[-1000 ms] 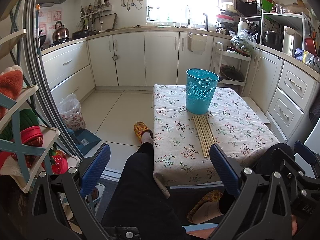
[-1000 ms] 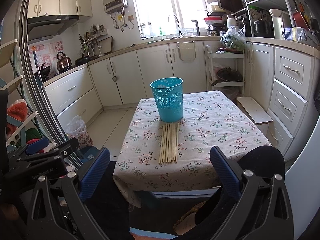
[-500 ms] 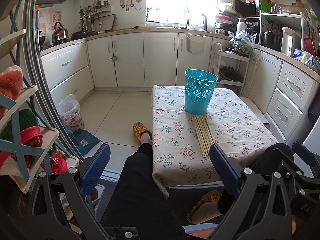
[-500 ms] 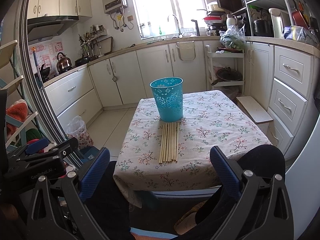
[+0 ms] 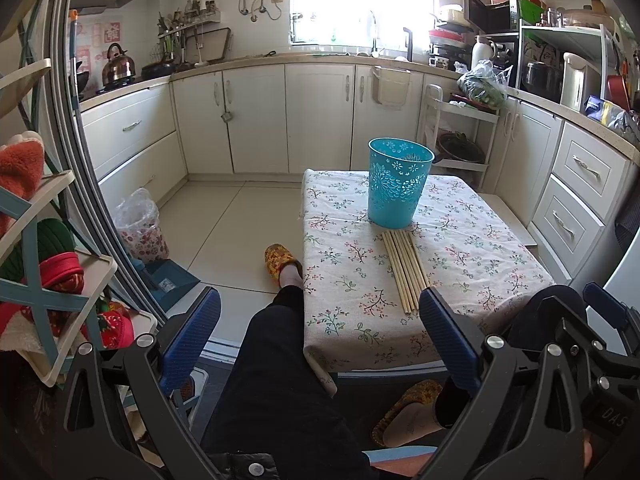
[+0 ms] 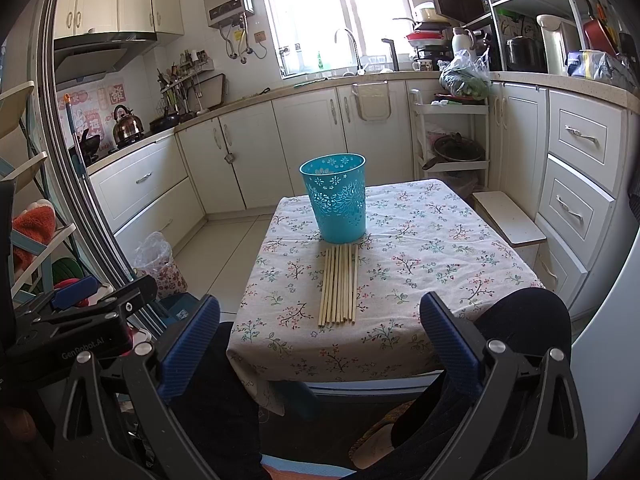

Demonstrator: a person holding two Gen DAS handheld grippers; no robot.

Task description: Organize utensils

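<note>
Several pale wooden chopsticks [image 6: 339,284] lie side by side on the floral-cloth table [image 6: 420,248], just in front of a turquoise perforated holder [image 6: 335,197] that stands upright. Both also show in the left wrist view: chopsticks [image 5: 404,270], holder [image 5: 398,182]. My left gripper [image 5: 320,324] is open and empty, held low in front of the table's near edge. My right gripper [image 6: 320,328] is open and empty, also short of the table, with the chopsticks ahead of it.
The person's black-trousered legs [image 5: 276,352] and slippered feet [image 5: 280,260] sit by the table's near side. White cabinets [image 6: 304,136] line the back and right. A shelf rack [image 5: 36,248] stands at left. A bagged bin [image 5: 140,224] is on the floor.
The left gripper's view has shifted slightly, so the table and holder sit a little further left in it. The right gripper has barely moved. Both stay open.
</note>
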